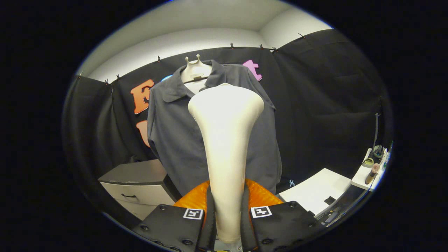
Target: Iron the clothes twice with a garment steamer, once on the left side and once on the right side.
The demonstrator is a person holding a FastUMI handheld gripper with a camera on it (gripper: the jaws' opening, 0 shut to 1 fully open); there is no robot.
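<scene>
In the gripper view, the hand-held gripper (226,224) is clenched on the garment steamer (225,140): both fingers press the narrow handle of it from the two sides. The cream steamer rises from between the fingers toward 12 o'clock and widens into a broad head. Just beyond this head hangs the dark grey shirt (175,133), on a pale hanger form (195,71) against the black wall; whether the head touches the cloth, I cannot tell. At 10 o'clock from the fingers stands a drawer cabinet (136,185). At 2 o'clock is a white table (316,190), and farther a shelf (365,175) carrying small bottles.
</scene>
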